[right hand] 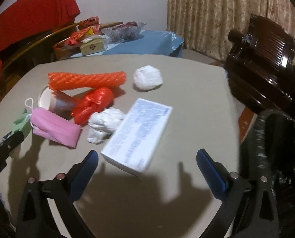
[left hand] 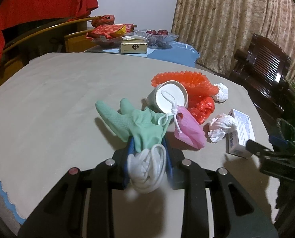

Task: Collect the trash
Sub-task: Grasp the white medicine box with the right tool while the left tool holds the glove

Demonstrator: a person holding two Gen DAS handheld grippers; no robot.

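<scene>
Green glove and a white wad sit pinched in the left gripper, fingers closed to carry them. Right gripper gapes empty; white box at twelve o'clock, bin at three.

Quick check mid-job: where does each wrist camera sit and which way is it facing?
Left wrist: behind the left gripper, angled down over the table; its fingers clamp a green glove; the right gripper's tip shows at right.
Right wrist: behind the open right gripper, angled down at the white box; the left gripper shows at left.
Shared: pink pouch, cup, box.
</scene>
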